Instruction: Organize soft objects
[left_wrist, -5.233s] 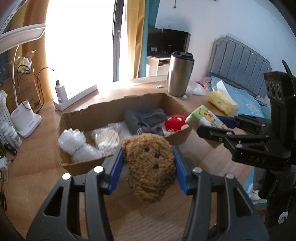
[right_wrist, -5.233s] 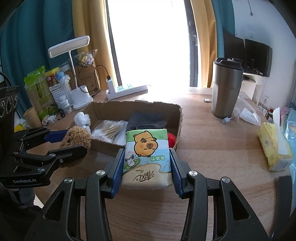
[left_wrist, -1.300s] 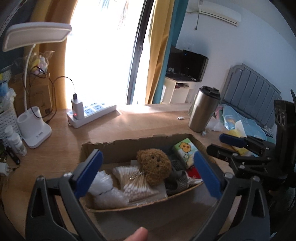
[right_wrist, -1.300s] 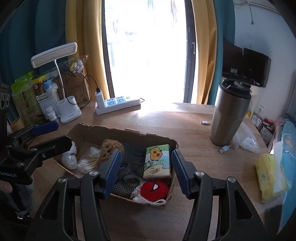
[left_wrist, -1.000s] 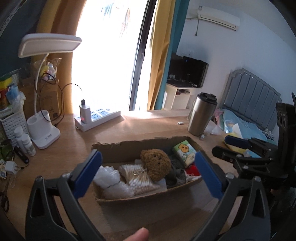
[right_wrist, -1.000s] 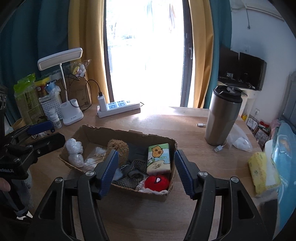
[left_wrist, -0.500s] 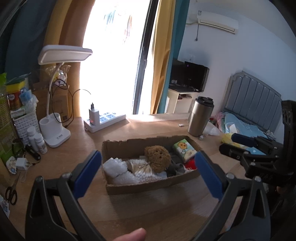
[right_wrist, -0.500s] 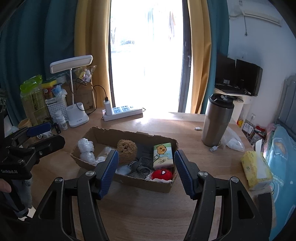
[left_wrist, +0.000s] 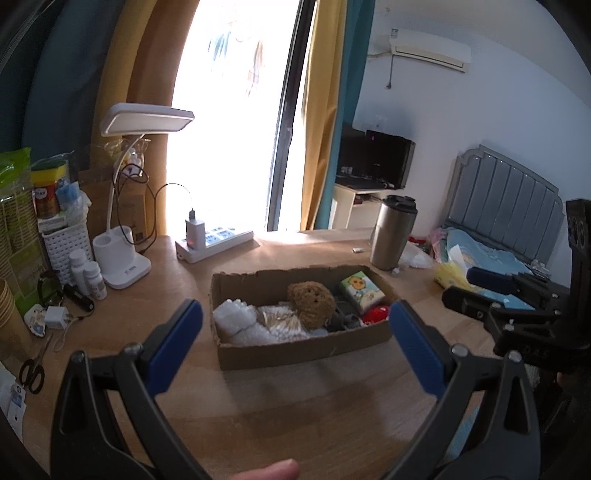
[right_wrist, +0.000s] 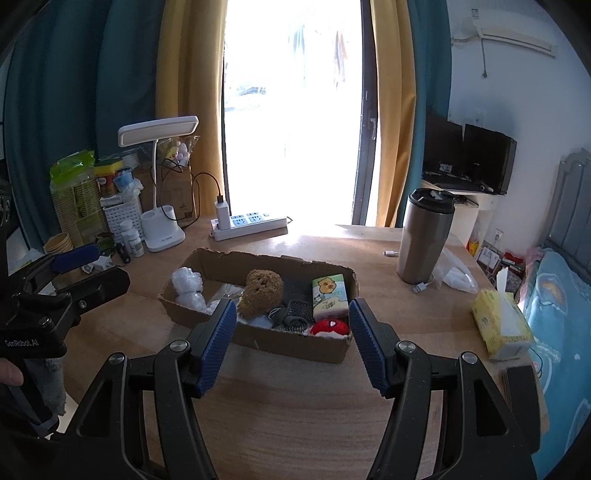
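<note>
We are holding the left hand-held gripper (left_wrist: 295, 345) with its blue pads spread wide and nothing between them, above the wooden surface (left_wrist: 280, 413). We are holding the right hand-held gripper (right_wrist: 291, 345) likewise parted and empty, its pads standing on either side of the near wall of the box (right_wrist: 295, 341) as the wrist view frames it, without touching it.

The cardboard box is lying in the middle of the surface and is holding all the soft objects. From its left end to its right we are seeing white bubble wrap (right_wrist: 188, 286), a clear pack of cotton swabs (left_wrist: 280, 323), a brown plush (right_wrist: 260, 290), grey gloves (right_wrist: 295, 314), a tissue pack (right_wrist: 330, 295) printed with a cartoon animal, and a red plush (right_wrist: 330, 326) in the near right corner.

Behind the box, a power strip (right_wrist: 249, 223) and a desk lamp (right_wrist: 160, 192) are standing near the window. A steel tumbler (right_wrist: 424, 236) is standing to the right, and a yellow tissue pack (right_wrist: 500, 323) is lying near the right edge. A fingertip (left_wrist: 269, 470) is showing at the bottom of the left view.
</note>
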